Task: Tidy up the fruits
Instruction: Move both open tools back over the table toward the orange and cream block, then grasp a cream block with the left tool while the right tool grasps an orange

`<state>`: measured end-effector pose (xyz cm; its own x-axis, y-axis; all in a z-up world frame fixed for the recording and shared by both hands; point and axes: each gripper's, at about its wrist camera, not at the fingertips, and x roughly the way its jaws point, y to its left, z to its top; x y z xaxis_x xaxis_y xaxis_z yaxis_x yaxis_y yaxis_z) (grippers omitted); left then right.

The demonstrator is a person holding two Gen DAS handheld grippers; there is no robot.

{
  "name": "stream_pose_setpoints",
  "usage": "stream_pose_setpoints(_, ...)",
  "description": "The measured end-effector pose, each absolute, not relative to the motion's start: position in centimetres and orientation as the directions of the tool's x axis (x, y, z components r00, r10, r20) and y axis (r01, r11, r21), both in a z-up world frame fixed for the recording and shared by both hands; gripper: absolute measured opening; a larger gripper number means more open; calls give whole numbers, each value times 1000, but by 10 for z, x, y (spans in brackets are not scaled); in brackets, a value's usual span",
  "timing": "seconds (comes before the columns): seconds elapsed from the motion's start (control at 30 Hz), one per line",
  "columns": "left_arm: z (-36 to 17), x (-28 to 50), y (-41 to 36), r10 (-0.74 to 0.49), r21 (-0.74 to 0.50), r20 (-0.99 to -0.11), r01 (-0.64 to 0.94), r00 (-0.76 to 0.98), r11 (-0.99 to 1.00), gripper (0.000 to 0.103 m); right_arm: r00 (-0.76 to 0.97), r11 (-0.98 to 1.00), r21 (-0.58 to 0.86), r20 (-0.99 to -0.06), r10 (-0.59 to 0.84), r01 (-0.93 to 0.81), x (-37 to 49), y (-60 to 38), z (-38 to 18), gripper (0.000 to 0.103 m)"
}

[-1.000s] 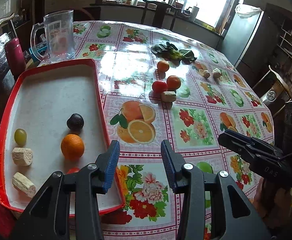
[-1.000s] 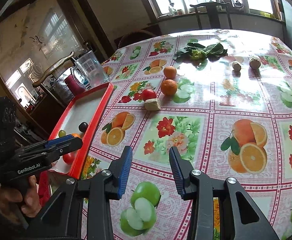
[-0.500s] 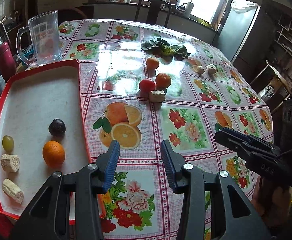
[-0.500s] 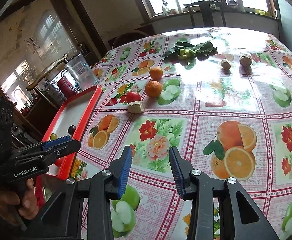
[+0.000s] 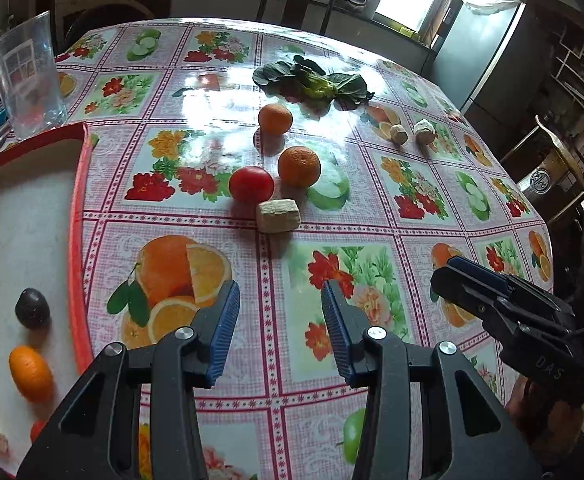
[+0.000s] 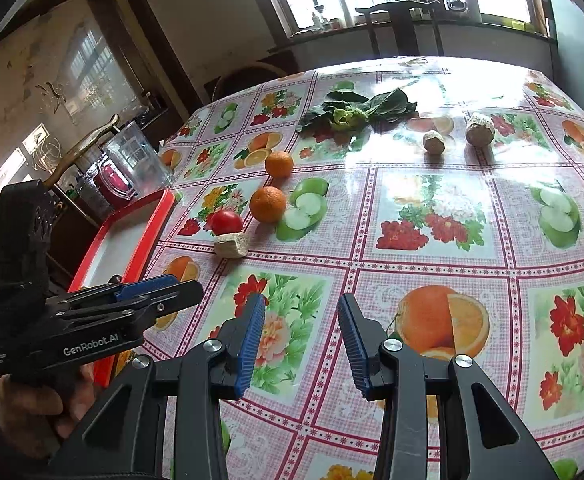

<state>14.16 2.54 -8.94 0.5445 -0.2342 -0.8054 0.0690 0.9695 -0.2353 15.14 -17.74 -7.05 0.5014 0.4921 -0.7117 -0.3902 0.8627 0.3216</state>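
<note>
We see the left gripper with its blue pads spread wide apart, holding nothing and hanging over the patterned surface. The right gripper is likewise parted and empty, beside the left one. Ahead of both lies a pale cut chunk, touching or nearly touching a red tomato, with an orange just beside it and a second orange farther back, near leafy greens. Two more pale pieces sit off to the right. At the left, the red tray holds a dark plum, an orange fruit and what may be pale chunks, cut off at the frame edge.
</note>
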Motion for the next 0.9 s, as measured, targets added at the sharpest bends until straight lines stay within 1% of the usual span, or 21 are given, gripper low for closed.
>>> stream_pose_setpoints(0.3,-105,185,16,-217,-229,-826,43,520,973,41,504,864,322,-711,491,-387,184,-175,-72,41)
stream_pose_setpoints(0.43,-107,196,18,-217,-231,-815,43,537,972,41,497,858,320,-710,498,-403,198,-163,-73,41)
stream_pose_setpoints(0.47,-108,196,19,-223,-234,-810,50,542,971,39,495,854,319,-709,502,-411,201,-158,-73,41)
stream_pose_setpoints(0.5,-108,196,20,-223,-233,-808,53,546,971,32,491,851,318,-709,506,-419,204,-153,-74,41)
stream_pose_setpoints(0.53,-108,194,23,-228,-236,-804,58,549,970,28,485,848,317,-711,509,-426,208,-147,-75,40)
stream_pose_setpoints(0.57,-109,192,27,-246,-255,-800,61,548,965,27,477,843,316,-713,513,-434,212,-140,-77,40)
stream_pose_setpoints(0.8,-105,163,49,-265,-291,-788,43,555,956,27,449,839,275,-744,495,-470,242,-91,-93,41)
stream_pose_setpoints(0.9,-105,154,54,-265,-294,-789,39,555,955,27,435,840,273,-756,489,-469,252,-78,-103,37)
